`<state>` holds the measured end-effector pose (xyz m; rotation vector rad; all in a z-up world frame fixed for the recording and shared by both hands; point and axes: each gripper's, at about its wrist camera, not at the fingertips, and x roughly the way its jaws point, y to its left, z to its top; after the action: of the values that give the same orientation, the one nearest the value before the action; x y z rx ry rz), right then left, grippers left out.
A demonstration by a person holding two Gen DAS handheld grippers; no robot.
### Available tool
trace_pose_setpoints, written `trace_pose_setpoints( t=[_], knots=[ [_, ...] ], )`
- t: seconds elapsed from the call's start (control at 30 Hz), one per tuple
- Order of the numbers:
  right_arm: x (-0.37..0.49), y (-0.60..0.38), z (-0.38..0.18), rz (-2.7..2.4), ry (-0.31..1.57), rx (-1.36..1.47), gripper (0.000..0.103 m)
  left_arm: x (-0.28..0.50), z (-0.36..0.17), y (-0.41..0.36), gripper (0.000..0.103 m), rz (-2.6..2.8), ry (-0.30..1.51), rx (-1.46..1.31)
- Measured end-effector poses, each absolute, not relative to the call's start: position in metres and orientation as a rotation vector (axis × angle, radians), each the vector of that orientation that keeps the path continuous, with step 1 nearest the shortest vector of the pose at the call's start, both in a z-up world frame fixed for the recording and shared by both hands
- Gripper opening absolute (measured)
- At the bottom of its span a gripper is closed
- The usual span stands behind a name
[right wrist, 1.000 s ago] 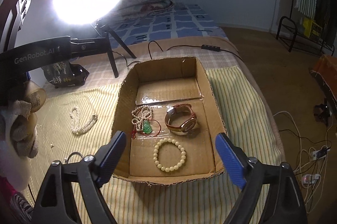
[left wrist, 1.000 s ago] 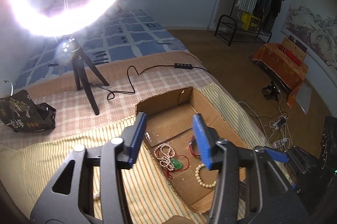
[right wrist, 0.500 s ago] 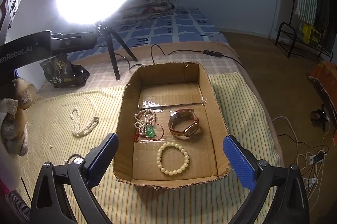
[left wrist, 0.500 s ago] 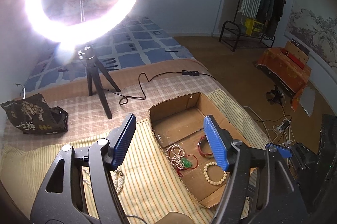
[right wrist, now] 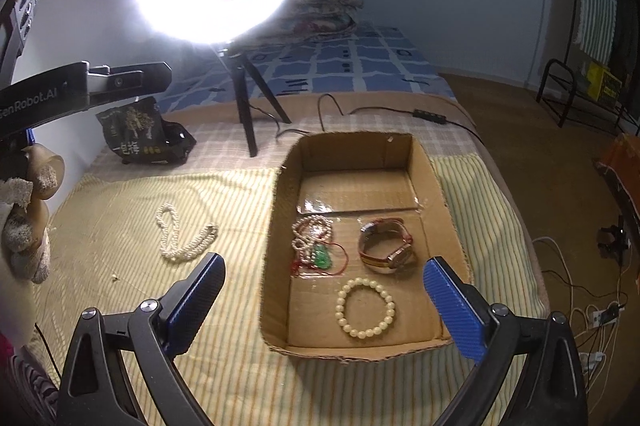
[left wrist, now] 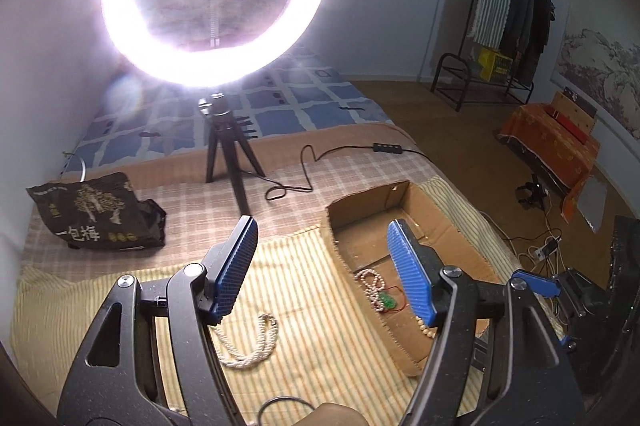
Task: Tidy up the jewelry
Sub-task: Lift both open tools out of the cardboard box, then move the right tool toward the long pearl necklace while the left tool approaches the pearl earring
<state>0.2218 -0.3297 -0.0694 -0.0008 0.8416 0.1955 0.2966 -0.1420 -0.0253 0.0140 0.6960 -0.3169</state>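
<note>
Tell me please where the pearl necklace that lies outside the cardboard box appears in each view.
Left wrist: pearl necklace low, left of centre, on the striped mat near the left finger.
Right wrist: pearl necklace left of centre, left of the cardboard box.
Shared landmark: cardboard box.

Pearl necklace coiled on mat beside box

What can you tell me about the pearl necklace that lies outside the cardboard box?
The pearl necklace is a long strand of small cream-white beads, doubled over into several loose loops. It lies flat on the striped yellow mat, to the left of the cardboard box and apart from it. Nothing holds it: in the left wrist view it lies below the open left claw, untouched. A clasp cannot be made out.
</note>
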Motion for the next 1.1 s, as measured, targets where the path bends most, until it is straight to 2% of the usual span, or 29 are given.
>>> trace_pose_setpoints(
  t=[0.57, 0.9, 1.1],
  knots=[
    [0.207, -0.262, -0.069, 0.358, 0.770, -0.095, 0.101, 0.305, -0.061, -0.040, 0.069, -0.207, 0.788, -0.031],
    [0.222, -0.227, -0.093, 0.439, 0.894, -0.098, 0.100, 0.295, -0.090, 0.019, 0.069, -0.150, 0.877, -0.086],
    [0.234, -0.209, -0.107, 0.468, 0.970, -0.053, 0.094, 0.277, -0.105, 0.054, 0.069, -0.135, 0.926, -0.104]
  ],
)
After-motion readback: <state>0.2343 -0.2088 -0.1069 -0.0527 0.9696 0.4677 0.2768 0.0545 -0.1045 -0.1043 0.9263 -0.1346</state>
